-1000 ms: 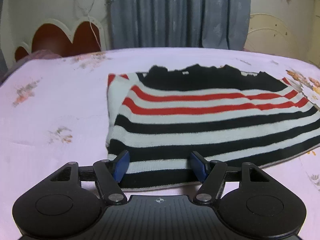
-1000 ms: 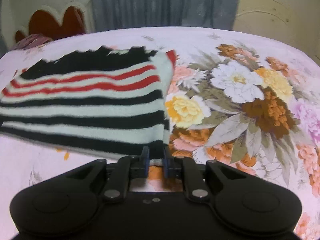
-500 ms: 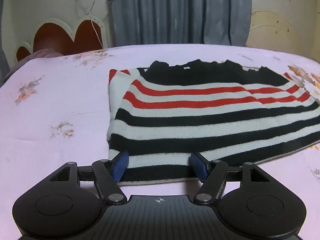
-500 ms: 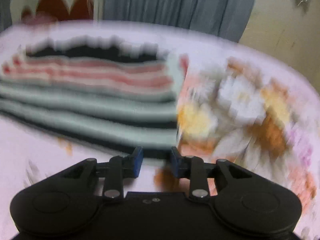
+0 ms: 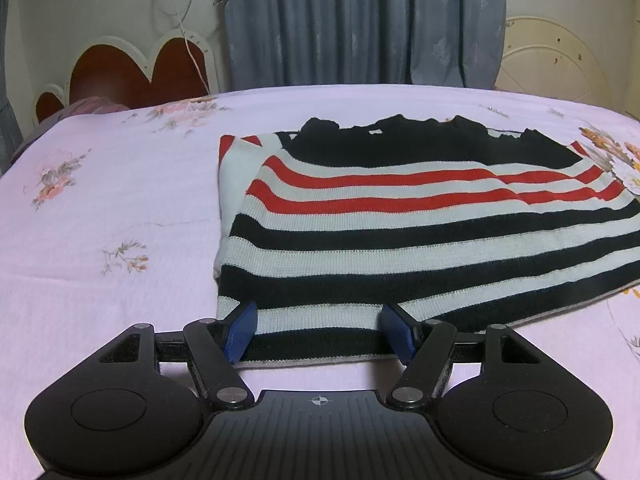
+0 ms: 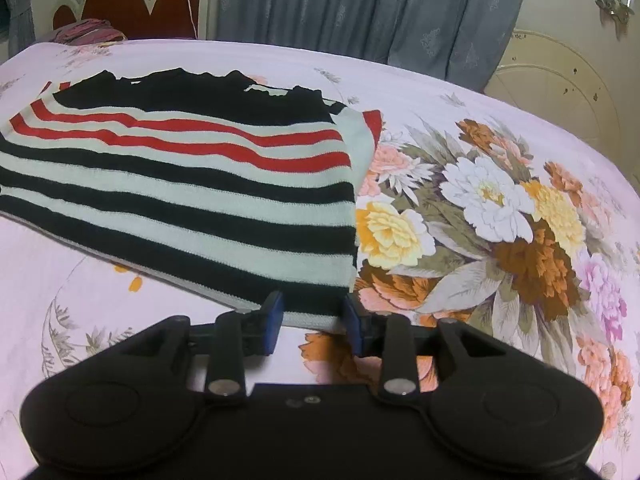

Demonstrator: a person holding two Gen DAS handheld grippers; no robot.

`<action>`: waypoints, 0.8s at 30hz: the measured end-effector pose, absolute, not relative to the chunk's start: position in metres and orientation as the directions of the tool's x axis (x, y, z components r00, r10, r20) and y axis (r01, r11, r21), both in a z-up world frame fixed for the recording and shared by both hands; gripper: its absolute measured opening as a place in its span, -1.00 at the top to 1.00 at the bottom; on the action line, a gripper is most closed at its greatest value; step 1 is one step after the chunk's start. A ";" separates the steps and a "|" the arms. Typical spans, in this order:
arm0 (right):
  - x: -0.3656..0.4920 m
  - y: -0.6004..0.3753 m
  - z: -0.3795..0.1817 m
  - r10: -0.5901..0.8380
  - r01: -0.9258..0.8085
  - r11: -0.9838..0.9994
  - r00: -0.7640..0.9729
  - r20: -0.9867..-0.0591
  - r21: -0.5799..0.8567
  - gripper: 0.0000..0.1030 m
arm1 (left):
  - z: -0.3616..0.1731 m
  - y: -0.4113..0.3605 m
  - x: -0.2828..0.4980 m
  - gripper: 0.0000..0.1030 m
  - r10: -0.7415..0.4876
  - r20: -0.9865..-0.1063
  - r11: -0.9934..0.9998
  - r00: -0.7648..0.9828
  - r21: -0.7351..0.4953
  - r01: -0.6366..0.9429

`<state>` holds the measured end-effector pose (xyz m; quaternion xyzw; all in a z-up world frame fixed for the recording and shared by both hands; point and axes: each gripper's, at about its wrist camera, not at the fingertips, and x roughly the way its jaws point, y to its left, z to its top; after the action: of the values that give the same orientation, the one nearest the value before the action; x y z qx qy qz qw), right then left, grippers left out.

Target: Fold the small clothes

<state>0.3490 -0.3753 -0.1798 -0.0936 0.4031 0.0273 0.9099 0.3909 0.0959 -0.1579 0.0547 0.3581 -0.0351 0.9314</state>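
Left wrist: sweater (image 5: 420, 240) flat on bed (image 5: 112, 208), sleeves tucked (looks part-folded), left claw (image 5: 320, 334) released at near hem. Right wrist: right claw (image 6: 310, 322) released at near-right corner; final fold probably left.

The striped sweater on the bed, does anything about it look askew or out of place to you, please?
Nothing stands out. The striped sweater lies flat on the bed, sleeves folded in, hem toward both open tools, left tool and right tool.
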 end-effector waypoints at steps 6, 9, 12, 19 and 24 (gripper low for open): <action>0.348 -0.385 -0.181 0.003 -0.104 0.991 0.662 -0.750 -0.087 0.34 | -0.158 0.096 0.391 -0.33 -0.027 -0.674 0.990 0.738 0.084 0.112; 0.347 -0.382 -0.182 -0.011 -0.116 0.987 0.652 -0.758 -0.114 0.29 | -0.156 0.098 0.391 -0.34 -0.035 -0.679 0.989 0.733 0.081 0.123; 0.337 -0.388 -0.174 -0.040 -0.075 0.990 0.660 -0.750 -0.119 0.19 | -0.141 0.098 0.373 -0.52 0.007 -0.649 0.990 0.761 0.113 0.087; 0.299 -0.398 -0.153 0.083 -0.096 0.995 0.727 -0.682 0.018 0.69 | -0.155 0.134 0.333 0.27 -0.121 -0.661 0.960 0.740 -0.268 -0.082; 0.318 -0.372 -0.144 0.192 -0.160 0.981 0.728 -0.659 0.109 0.78 | -0.178 0.158 0.347 0.24 -0.181 -0.596 0.776 0.783 -0.575 -0.258</action>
<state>0.3180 -0.3722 -0.1436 0.0222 0.3567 0.0947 0.9291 0.3466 0.1580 -0.1775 -0.3336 0.3288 0.0220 0.8832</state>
